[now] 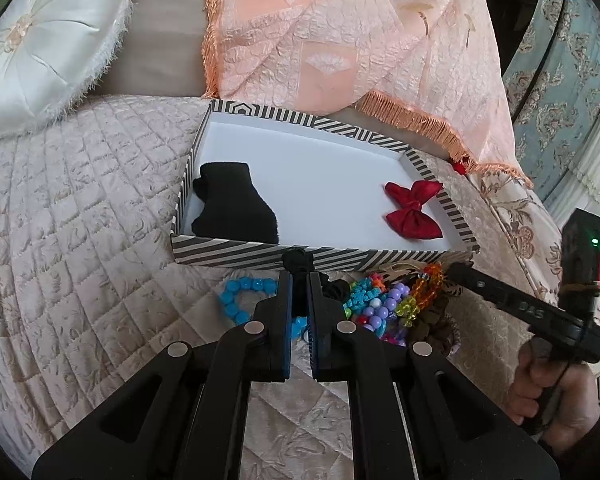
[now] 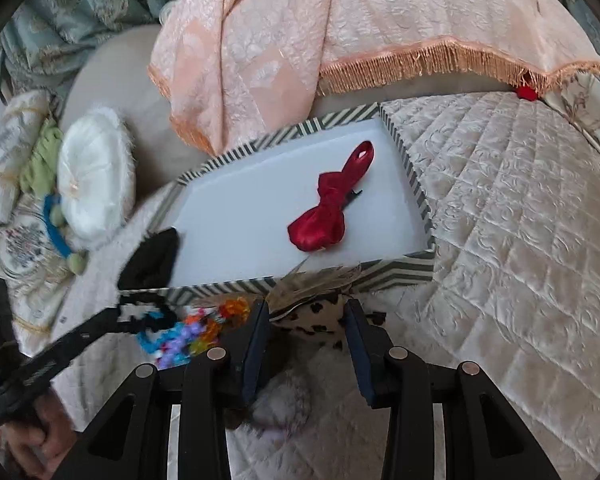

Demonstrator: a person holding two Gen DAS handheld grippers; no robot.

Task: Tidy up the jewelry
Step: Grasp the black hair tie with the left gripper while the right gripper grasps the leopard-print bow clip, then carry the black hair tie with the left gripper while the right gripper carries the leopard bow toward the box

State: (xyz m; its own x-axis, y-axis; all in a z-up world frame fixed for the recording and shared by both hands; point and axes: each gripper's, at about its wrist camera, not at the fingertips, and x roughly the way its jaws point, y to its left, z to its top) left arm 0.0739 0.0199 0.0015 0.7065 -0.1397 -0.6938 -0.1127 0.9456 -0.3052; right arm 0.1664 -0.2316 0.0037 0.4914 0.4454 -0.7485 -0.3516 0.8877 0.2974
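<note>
Left tongs [image 1: 299, 276] clenched on a black tie [image 1: 298, 259] at the box's [image 1: 320, 258] 6 o'clock wall; next, lift it inside. Right tongs [image 2: 307, 312] released over the spotted piece [image 2: 320, 316].

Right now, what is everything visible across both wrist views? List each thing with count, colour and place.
Striped box: one, black-and-white outside, white inside, on the quilted cover.
Red bow: one, inside the box, right side.
Black fabric piece: one, inside the box, left corner.
Blue bead bracelet: one, in front of the box.
Mixed beads pile: several strands, purple, orange, yellow, turquoise, in front of the box.
Spotted accessory: one, white with black spots, between the right claw's fingers, not gripped.
Round cushion: one, white, far left.
Fringed throw: one, peach, behind the box.
Left claw: shut on a small black item at its tips.
Right claw: open.
</note>
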